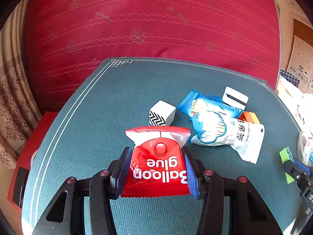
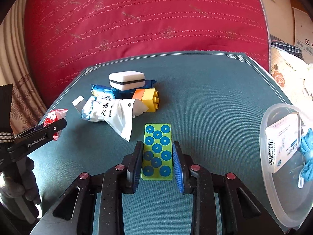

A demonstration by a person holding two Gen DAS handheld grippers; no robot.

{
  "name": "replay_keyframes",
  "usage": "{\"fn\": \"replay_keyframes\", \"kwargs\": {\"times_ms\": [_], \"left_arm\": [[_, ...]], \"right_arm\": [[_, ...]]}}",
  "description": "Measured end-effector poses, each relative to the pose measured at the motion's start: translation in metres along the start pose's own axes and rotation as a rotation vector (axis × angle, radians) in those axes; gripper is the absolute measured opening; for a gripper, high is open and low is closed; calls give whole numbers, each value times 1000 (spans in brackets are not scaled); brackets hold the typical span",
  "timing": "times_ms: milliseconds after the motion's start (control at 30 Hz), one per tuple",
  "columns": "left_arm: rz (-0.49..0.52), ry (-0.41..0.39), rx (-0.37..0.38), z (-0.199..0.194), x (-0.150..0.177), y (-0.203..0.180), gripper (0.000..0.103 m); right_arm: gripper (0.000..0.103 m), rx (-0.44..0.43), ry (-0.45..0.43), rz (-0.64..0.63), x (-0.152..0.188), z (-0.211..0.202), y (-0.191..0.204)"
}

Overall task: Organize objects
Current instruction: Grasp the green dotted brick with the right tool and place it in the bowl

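My left gripper (image 1: 156, 152) is shut on a red "Balloon glue" packet (image 1: 158, 162) above the green mat (image 1: 101, 105); the packet also shows in the right wrist view (image 2: 54, 115). My right gripper (image 2: 157, 146) has its pads against both sides of a green card with blue dots (image 2: 157, 152); the card also shows in the left wrist view (image 1: 286, 154). A pile lies mid-mat: a white cotton swab bag (image 2: 109, 111), a blue snack packet (image 2: 103, 91), a white sponge block (image 2: 127, 80), an orange-yellow toy brick (image 2: 148, 98) and a white zigzag box (image 1: 161, 113).
A clear plastic bowl (image 2: 273, 195) at the right mat edge holds a white medicine box (image 2: 281, 143) and a blue item (image 2: 307, 156). A red quilt (image 2: 137, 19) lies beyond the mat. A red box (image 1: 33, 148) sits left of the mat.
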State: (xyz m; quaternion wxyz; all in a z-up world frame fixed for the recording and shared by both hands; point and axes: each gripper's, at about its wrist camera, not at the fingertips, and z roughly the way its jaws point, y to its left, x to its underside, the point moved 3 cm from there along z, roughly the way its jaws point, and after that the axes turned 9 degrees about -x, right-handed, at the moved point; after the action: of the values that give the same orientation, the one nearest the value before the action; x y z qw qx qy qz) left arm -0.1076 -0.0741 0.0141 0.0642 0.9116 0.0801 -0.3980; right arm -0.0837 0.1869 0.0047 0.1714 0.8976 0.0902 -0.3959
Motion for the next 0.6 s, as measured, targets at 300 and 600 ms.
{"fn": "replay_keyframes", "kwargs": {"times_ms": [300,600], "left_arm": [[31,-6,14,-2,2,-8,54],[52,-8,18,-3,6,-15,54]], "right_arm": [[30,52,-68,67,8,-44,-24],[30,157,-128,146,19,-90,-68]]}}
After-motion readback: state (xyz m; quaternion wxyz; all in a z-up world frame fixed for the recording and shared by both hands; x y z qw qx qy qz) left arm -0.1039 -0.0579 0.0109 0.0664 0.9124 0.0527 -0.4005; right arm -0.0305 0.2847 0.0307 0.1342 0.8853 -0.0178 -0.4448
